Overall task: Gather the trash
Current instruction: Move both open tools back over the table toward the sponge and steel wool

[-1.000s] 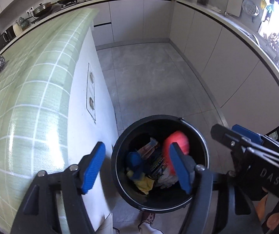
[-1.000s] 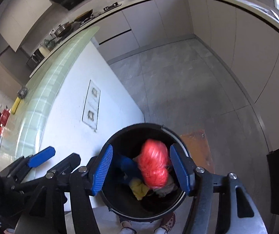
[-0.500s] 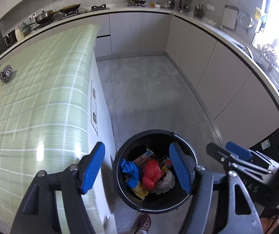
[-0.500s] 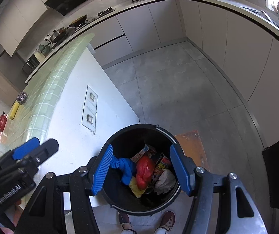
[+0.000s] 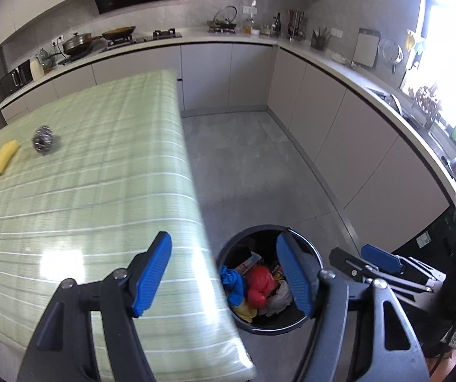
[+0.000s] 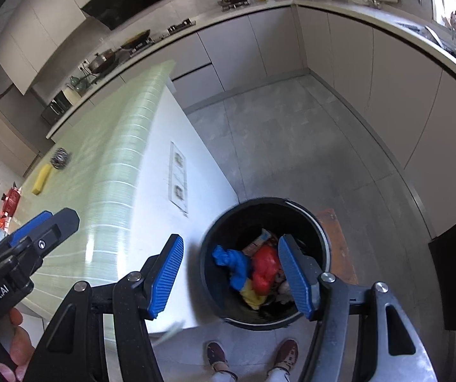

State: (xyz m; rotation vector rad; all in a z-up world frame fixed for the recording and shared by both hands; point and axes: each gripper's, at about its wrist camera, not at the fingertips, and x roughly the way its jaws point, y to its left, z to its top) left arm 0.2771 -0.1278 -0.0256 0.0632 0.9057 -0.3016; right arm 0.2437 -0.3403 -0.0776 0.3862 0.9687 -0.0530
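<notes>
Logging both the left gripper (image 5: 224, 278) and right gripper (image 6: 231, 275) as I am holding them agape and empty; trash is lying in the black bin (image 6: 322, 232) lower centre, sponge (image 5: 3, 158) and scourer (image 5: 43, 138) upper left possibly remaining.

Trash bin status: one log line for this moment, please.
left gripper open, empty | right gripper open, empty | red bag in bin
</notes>
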